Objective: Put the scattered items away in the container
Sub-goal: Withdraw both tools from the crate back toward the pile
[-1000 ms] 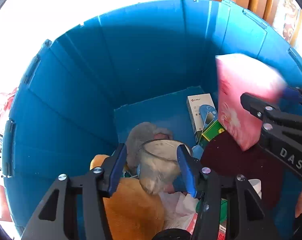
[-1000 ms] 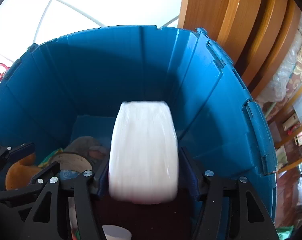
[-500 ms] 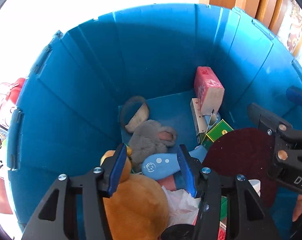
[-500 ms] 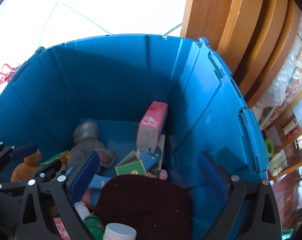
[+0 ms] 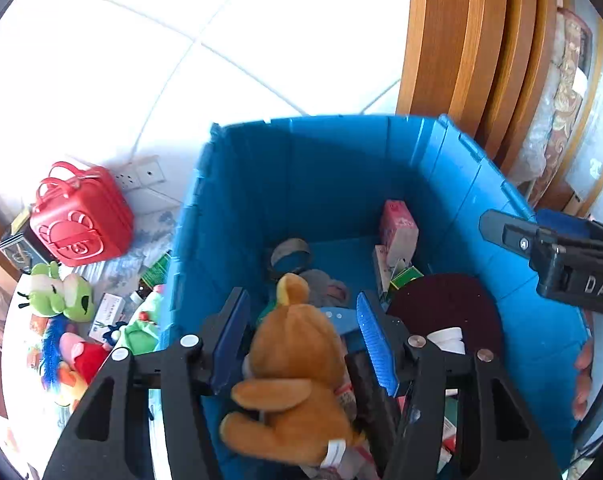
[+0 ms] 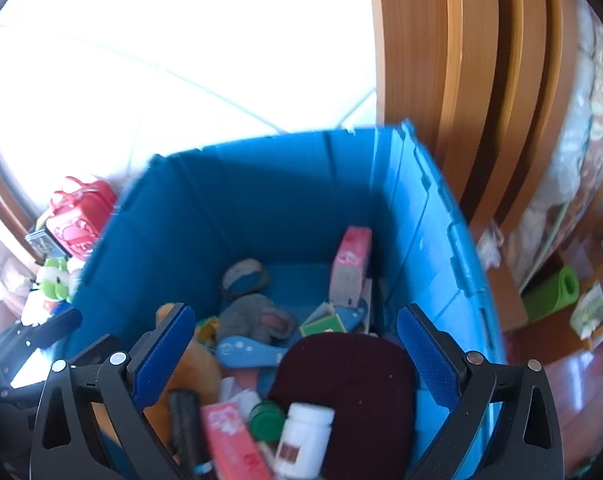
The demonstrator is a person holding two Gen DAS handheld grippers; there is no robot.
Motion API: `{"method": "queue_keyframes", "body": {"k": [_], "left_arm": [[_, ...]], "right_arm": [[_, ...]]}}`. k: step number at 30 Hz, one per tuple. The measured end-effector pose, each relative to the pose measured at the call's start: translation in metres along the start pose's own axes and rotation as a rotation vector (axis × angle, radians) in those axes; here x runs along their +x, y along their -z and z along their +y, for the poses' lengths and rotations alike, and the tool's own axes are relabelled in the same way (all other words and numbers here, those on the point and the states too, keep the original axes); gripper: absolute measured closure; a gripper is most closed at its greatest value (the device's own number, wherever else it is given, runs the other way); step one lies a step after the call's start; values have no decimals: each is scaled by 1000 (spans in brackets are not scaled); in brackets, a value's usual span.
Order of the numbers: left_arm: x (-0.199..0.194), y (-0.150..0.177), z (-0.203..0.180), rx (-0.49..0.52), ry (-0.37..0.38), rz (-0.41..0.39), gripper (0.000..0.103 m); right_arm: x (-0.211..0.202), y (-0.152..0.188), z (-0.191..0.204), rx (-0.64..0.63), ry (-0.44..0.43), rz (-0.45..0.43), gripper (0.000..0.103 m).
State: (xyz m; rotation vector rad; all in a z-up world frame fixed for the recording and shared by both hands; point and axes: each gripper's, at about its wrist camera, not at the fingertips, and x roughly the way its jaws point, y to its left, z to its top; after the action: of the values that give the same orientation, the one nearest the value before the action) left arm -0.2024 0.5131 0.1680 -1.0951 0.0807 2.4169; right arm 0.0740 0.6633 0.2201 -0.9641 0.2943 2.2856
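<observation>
Pink box (image 6: 349, 266) upright, leaning on bin wall (image 6: 413, 240)

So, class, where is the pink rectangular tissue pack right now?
In both wrist views the pink rectangular tissue pack stands upright inside the blue plastic crate, at its far right corner, just beyond the small green box.

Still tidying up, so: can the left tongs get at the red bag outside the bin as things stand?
Probably yes. The left tongs are empty above the blue bin, and the red bag sits uncovered left of its wall, nothing on top.
</observation>
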Motion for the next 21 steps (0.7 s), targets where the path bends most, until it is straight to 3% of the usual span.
{"method": "queue_keyframes", "body": {"k": [3,8,15,16,18,21], "left_arm": [[-39,9,14,-28,8,-62,48],[-81,32,32,-38,-5,-171,47],[-141,65,73,-72,-26,-311,46],[-147,69,80,-73,-35,-326,44],[-158,78,99,-85,-48,-350,26],[-169,91,130,-100,-52,-380,25]], "right_arm": [[-33,13,24,-57,-5,-56,0],[-82,41,72,-185,95,-212,0],[-123,74,127,-238,76,-320,0],[-127,79,136,-248,77,-335,0],[-132,87,156,-264,73,-358,0],[-135,97,189,-271,70,-367,0]]}}
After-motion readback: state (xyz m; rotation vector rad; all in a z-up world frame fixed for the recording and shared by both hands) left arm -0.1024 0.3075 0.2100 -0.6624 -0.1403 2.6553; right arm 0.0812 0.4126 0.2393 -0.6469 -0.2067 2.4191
